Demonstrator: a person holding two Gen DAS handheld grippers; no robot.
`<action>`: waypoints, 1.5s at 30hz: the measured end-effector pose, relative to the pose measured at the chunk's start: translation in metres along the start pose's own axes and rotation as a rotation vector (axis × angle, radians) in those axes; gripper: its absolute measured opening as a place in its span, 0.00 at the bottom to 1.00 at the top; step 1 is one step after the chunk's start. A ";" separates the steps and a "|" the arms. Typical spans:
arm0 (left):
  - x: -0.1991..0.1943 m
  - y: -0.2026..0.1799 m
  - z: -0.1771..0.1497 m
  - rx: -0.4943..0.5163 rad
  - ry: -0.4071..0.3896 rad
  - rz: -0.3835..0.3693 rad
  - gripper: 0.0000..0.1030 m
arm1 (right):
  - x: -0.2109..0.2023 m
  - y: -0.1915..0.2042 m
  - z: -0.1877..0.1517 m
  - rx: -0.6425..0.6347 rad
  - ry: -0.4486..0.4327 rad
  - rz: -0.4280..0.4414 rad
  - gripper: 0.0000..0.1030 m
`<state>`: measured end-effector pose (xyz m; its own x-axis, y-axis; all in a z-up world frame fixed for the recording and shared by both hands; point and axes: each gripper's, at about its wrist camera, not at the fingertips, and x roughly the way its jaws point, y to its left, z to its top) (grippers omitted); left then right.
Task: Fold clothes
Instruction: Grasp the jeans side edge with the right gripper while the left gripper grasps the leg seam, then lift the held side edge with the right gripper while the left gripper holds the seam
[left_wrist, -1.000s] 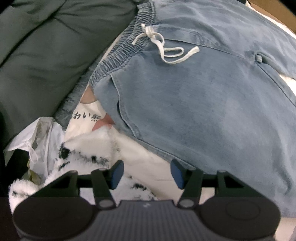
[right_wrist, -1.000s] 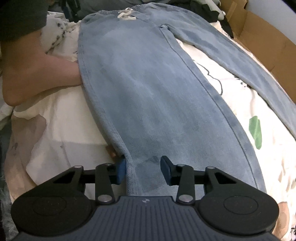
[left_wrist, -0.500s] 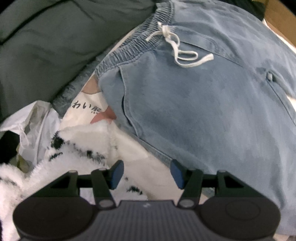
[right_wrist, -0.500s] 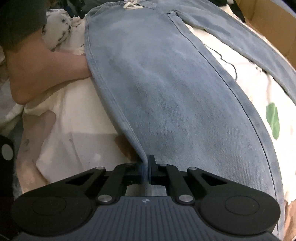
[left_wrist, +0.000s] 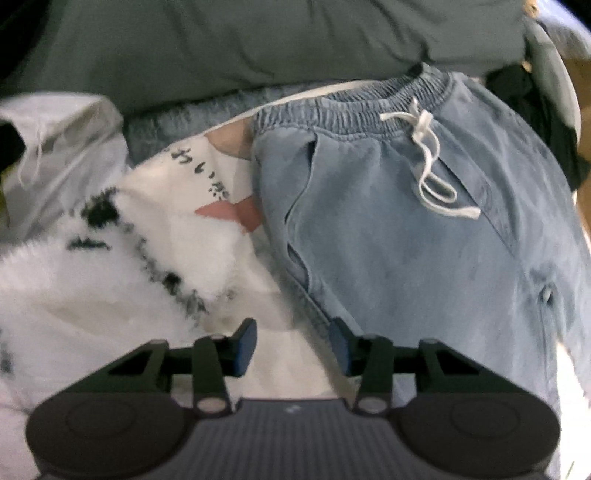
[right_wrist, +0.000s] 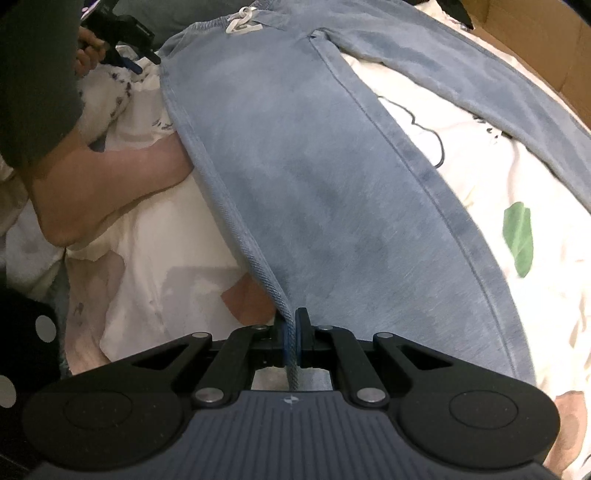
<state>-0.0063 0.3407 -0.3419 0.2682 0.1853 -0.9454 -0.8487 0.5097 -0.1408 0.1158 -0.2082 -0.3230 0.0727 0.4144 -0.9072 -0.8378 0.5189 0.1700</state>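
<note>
Showing script (illegible) on sheet (left_wrist: 207, 173)

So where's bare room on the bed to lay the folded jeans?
The widest free patch is the printed cream sheet between the two legs of the jeans. A narrower strip lies left of the near leg, below the person's forearm. By the waistband it is crowded: fluffy white garment, grey bedding.

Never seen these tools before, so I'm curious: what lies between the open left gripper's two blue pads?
In the left wrist view, the left gripper straddles mostly white printed bedding, with the side seam of the blue jeans running up beside its right-hand pad.
</note>
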 end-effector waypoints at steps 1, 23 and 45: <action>0.002 0.002 0.000 -0.022 -0.001 -0.015 0.42 | -0.002 -0.001 0.002 0.002 0.000 -0.006 0.01; 0.025 0.016 0.000 -0.327 0.001 -0.169 0.28 | -0.013 0.001 0.010 0.016 0.023 -0.045 0.01; -0.033 -0.038 0.033 -0.225 -0.089 -0.169 0.12 | -0.048 -0.018 0.040 -0.011 0.009 -0.100 0.01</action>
<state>0.0325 0.3430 -0.2954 0.4446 0.1915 -0.8750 -0.8658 0.3423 -0.3650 0.1489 -0.2074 -0.2675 0.1514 0.3544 -0.9228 -0.8325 0.5490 0.0742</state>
